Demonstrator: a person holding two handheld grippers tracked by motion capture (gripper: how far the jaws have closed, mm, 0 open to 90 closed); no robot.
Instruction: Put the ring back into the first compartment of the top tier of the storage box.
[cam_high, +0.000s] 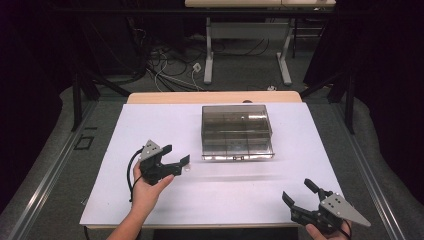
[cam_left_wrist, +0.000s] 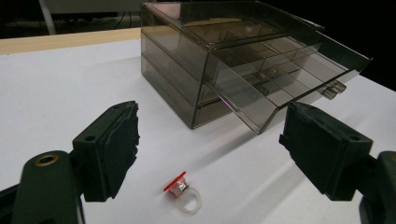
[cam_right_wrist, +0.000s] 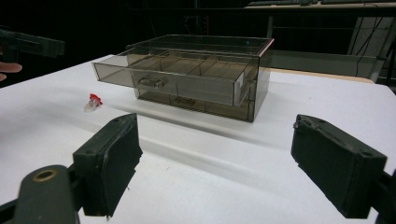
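So on the left side of the table we've got our left gripper hovering a bit in from the left edge, jaws spread with nothing pinched. The little clear ring with a red top lies on the white surface right below and between them, untouched. Middle of the table, toward the far edge, there's the smoky drawer box with its top drawer pulled out. Our right gripper sits near the front right corner, jaws spread wide too
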